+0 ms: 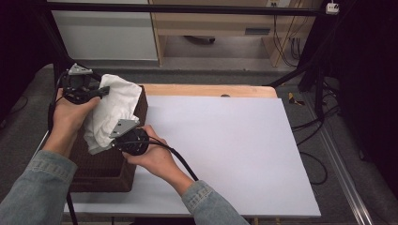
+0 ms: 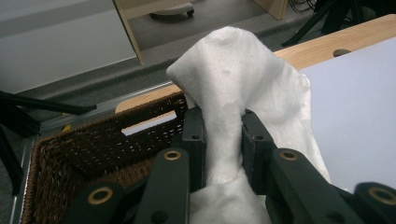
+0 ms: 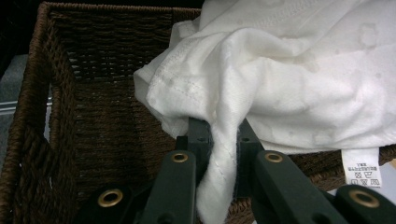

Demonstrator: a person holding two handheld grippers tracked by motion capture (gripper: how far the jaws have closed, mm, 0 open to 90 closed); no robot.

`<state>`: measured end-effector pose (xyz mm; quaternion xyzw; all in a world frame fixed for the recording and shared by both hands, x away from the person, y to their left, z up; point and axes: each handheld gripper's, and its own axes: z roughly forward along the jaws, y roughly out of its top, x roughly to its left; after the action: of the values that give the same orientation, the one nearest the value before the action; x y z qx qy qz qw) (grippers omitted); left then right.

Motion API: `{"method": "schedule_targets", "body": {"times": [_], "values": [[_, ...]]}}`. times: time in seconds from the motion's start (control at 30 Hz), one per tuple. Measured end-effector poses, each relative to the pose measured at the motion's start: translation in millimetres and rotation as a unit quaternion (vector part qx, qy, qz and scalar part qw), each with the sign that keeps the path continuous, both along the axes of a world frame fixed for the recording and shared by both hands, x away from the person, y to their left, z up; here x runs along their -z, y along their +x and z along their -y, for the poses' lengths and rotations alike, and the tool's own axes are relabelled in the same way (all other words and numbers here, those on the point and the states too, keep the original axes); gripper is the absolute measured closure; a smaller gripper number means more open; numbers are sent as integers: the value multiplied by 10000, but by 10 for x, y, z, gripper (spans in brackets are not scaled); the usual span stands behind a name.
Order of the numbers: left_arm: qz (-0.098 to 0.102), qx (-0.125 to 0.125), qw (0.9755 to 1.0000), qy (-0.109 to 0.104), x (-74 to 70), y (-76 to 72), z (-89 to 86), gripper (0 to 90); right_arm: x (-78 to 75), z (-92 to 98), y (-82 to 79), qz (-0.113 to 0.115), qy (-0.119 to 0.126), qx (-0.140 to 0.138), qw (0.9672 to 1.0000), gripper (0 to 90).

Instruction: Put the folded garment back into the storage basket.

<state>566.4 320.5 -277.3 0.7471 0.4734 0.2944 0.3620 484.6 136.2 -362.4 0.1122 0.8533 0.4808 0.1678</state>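
I have the left gripper (image 2: 223, 140) pinched on a fold of the white cloth (image 1: 114, 108), its jaws pressed against the fabric from both sides, and the right gripper (image 3: 223, 140) clamped on another fold of the same cloth lower down. The cloth hangs between the two grippers above the open brown wicker basket (image 1: 101, 169), which sits at the left end of the table on the white sheet (image 1: 234, 150). A care label (image 3: 361, 167) dangles from the cloth's edge.
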Motion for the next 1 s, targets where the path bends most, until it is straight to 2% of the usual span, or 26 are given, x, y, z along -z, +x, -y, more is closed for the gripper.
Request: {"method": "schedule_targets", "body": {"times": [0.47,1.0], "values": [[-46,-60,10000,55,42,-16,-64,751,33,-95,-21,13,-68,-55,10000,825],[-79,-78,9999,118,74,-11,-59,751,44,-96,-27,2,-103,-88,9999,825]]}}
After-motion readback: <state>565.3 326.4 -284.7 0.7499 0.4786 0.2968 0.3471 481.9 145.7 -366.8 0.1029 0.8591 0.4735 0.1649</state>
